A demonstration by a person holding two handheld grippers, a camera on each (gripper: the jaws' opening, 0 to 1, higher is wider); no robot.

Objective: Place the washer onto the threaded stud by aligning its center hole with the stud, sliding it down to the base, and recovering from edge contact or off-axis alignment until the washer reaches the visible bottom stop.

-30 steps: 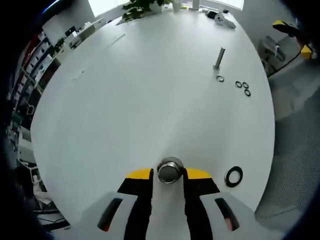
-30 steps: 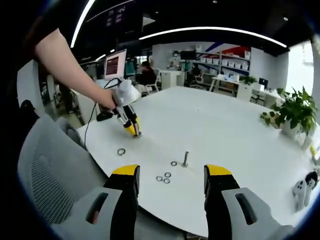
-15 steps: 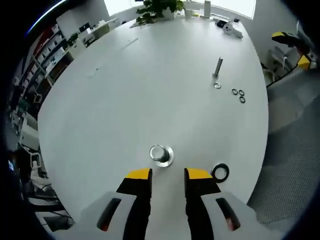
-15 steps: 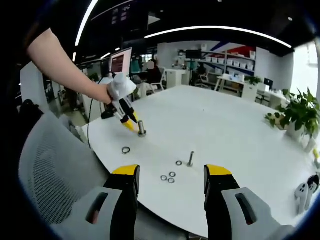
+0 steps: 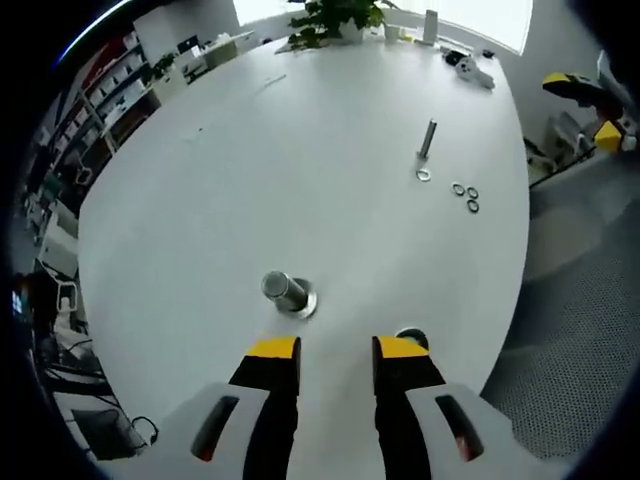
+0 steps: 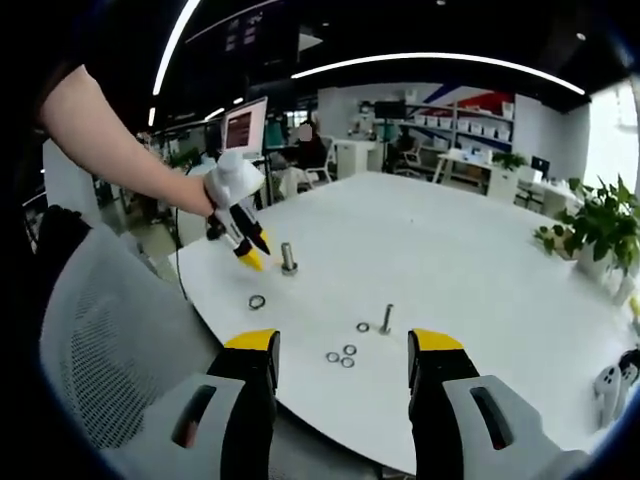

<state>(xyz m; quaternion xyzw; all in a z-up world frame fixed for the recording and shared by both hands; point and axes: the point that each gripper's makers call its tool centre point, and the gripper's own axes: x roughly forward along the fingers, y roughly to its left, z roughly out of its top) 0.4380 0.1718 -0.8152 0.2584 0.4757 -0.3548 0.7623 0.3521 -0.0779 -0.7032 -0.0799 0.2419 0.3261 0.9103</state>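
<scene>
A wide steel stud (image 5: 288, 293) stands upright on the white table (image 5: 300, 150), just ahead and left of my left gripper (image 5: 337, 350), which is open and holds nothing. A large dark washer (image 5: 410, 334) lies flat, partly hidden behind the right jaw tip. Farther off stands a thin threaded stud (image 5: 427, 140) with several small washers (image 5: 466, 195) beside it. In the right gripper view, my right gripper (image 6: 342, 345) is open above the near table edge. Beyond it are the thin stud (image 6: 386, 318), small washers (image 6: 341, 356), large washer (image 6: 257, 302), wide stud (image 6: 289, 258) and the hand-held left gripper (image 6: 248, 252).
A grey mesh chair (image 6: 110, 340) stands at the table's near-left edge. Potted plants (image 6: 590, 225) and a white device (image 6: 605, 378) sit at the far right side. A monitor (image 6: 242, 125) and office desks lie behind. The table edge (image 5: 505, 300) drops to grey floor.
The left gripper has let go of the wide stud and drawn back; the stud now stands free on the table. The right gripper has barely moved.
</scene>
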